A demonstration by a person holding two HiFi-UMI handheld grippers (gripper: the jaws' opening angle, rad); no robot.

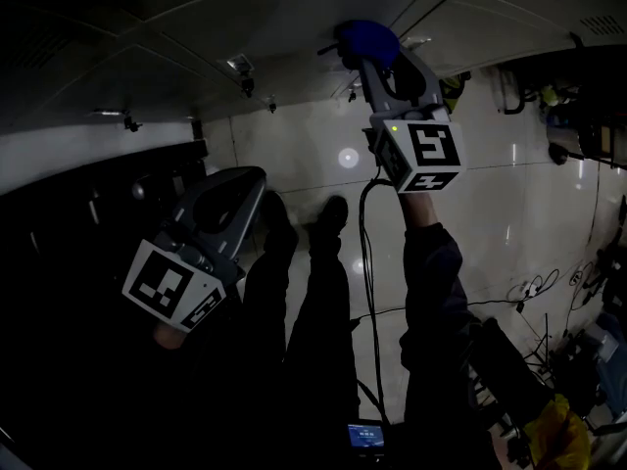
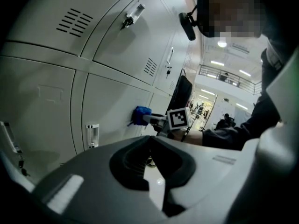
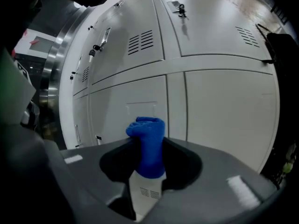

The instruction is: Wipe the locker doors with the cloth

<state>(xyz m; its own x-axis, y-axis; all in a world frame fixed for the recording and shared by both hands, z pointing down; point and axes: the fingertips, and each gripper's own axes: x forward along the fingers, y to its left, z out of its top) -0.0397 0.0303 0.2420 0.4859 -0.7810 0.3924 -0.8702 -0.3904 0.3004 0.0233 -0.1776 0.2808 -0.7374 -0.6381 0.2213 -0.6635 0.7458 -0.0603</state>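
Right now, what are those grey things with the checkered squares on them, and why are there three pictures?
There is no robot here. A person holds a grey grabbing tool in each hand, and the checkered cubes are part of those tools. One picture comes from a camera on the person's head, looking down towards the floor. The other two come from small cameras that ride on each tool and look along its claw. The right claw is squeezing a blue cloth and holds it up near the pale locker doors, which are the things to wipe. The left claw is closed with nothing in it.
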